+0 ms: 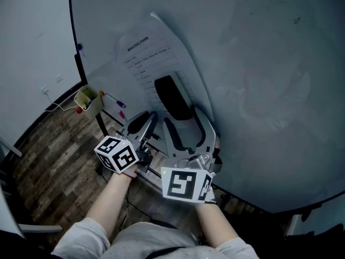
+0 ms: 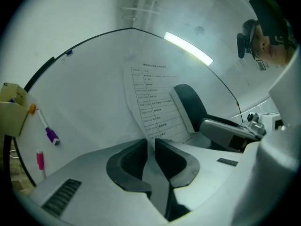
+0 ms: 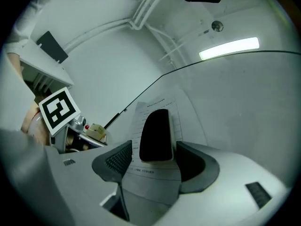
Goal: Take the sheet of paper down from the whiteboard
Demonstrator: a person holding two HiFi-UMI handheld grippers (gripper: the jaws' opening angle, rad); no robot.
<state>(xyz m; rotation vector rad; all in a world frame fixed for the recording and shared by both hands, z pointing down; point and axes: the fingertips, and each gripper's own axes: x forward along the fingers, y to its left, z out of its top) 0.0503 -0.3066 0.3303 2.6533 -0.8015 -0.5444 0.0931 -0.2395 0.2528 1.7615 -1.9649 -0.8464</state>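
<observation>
Left hand-held gripper (image 2: 150, 142) pinches white printed paper sheet (image 2: 150, 102); right hand-held gripper (image 3: 154, 147) spread around black oblong block (image 3: 155, 131). If we pull early, sheet tears.

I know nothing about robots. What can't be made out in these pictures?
Print on the sheet of paper: too small and blurred, every view.
Sheet's bottom edge: left gripper view, covered by the nearly closed jaws of the left gripper; a pinch can't be confirmed.
Paper behind the black eraser: right gripper view, the eraser hides it.
Right side of the whiteboard: cut off by the head view's edge.
</observation>
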